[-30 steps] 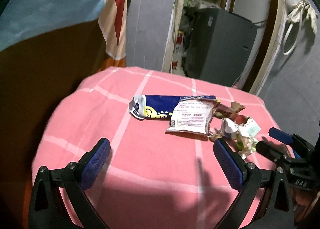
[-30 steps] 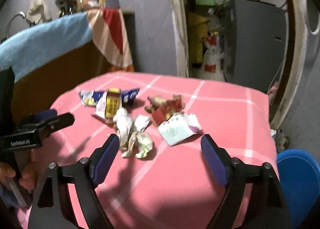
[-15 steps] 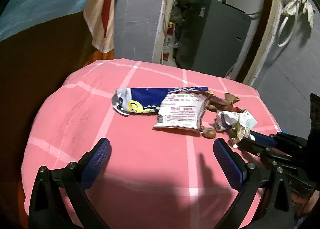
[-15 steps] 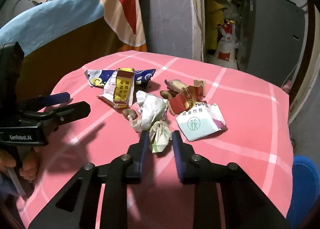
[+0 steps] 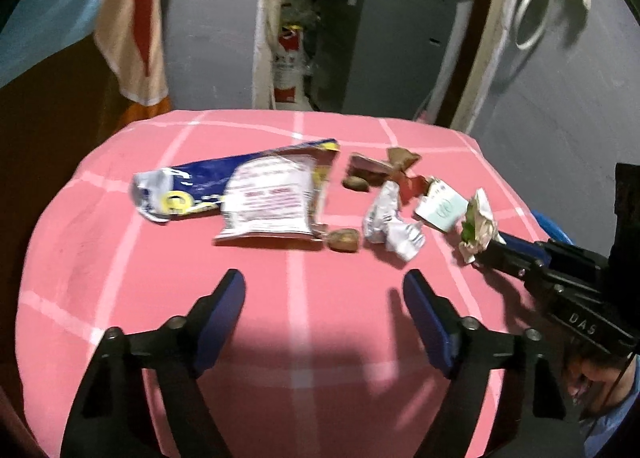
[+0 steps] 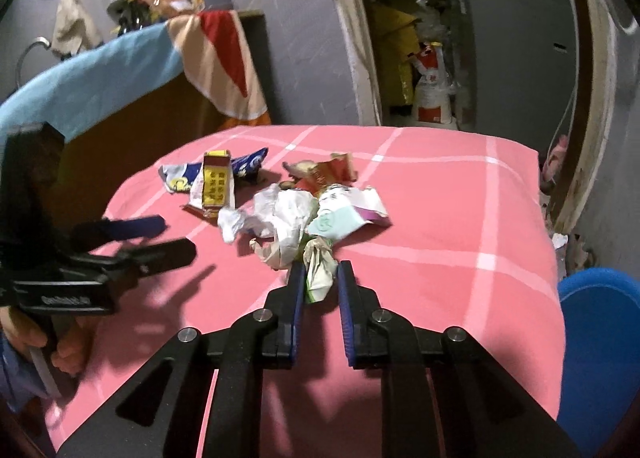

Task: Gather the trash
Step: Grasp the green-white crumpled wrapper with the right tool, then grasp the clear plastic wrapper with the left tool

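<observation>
**Thin Grip on Crumpled Wad, Spill Risk Nearby**

Right gripper (image 6: 319, 285) clamped on crumpled paper wad (image 6: 319, 270) at near edge of trash pile (image 6: 280, 197) on pink tablecloth (image 6: 440, 217). Left gripper (image 5: 324, 290) closing on nothing, short of white wrapper (image 5: 272, 203). Likely trouble: soft wad slipping free when lifted, or dragging neighbouring scraps off the cloth.

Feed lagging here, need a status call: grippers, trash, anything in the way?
Right gripper shut on crumpled wrapper. Left gripper closing, nothing between its jaws. Other trash, including blue snack bag, on pink cloth. Nothing blocking.
</observation>
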{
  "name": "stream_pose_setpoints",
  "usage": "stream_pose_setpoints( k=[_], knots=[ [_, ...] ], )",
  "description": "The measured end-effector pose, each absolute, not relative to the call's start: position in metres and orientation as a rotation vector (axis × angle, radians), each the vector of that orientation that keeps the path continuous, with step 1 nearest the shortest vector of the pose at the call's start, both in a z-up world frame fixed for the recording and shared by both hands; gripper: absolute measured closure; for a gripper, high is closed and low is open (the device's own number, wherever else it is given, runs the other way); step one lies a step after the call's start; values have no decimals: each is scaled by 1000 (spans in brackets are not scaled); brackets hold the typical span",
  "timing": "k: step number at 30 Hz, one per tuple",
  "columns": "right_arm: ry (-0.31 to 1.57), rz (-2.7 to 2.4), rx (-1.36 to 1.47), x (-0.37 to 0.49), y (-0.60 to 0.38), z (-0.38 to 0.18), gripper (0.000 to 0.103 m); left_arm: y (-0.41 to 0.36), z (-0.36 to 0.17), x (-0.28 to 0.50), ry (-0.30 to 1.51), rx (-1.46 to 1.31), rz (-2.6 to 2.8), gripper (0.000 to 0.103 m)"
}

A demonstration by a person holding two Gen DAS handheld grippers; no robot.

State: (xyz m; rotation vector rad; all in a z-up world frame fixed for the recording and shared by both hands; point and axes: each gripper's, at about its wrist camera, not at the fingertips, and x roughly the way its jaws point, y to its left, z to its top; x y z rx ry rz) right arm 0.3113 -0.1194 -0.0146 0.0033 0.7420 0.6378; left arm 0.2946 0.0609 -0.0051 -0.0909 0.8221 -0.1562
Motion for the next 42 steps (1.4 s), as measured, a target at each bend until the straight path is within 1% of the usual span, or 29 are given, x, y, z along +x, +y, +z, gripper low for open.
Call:
stream_pose_setpoints(
  k=[3, 5, 18, 25, 26, 27, 32, 35, 37, 39, 41, 42],
  knots=[
    [740, 636, 31, 311, -128, -16, 89, 52, -7, 302, 834, -89, -173, 39],
    [740, 639, 45, 311, -132, -16, 89, 48, -7, 309, 836, -90, -182, 40],
    [719, 611, 84, 306, -153, -15, 89, 25, -5, 329, 808, -37, -214, 40],
    [714, 599, 116, 306, -163, -15, 89, 20, -6, 339, 823, -3, -232, 40],
    [714, 599, 117, 306, -163, -14, 89, 20, -6, 340, 825, 0, -231, 42],
    [713, 600, 117, 306, -163, -15, 89, 19, -6, 341, 826, 2, -229, 46],
    [714, 604, 121, 304, -164, -16, 89, 16, -9, 342, 834, 26, -215, 50],
    [713, 606, 124, 303, -165, -16, 89, 13, -10, 340, 829, 47, -203, 59],
    [713, 607, 127, 302, -165, -16, 89, 13, -12, 339, 825, 55, -201, 60],
    [712, 608, 126, 302, -165, -16, 89, 13, -13, 337, 820, 61, -198, 65],
    [711, 607, 126, 302, -165, -16, 89, 13, -14, 335, 824, 65, -197, 74],
    [711, 607, 126, 301, -164, -16, 89, 13, -15, 334, 826, 65, -200, 76]
  ],
)
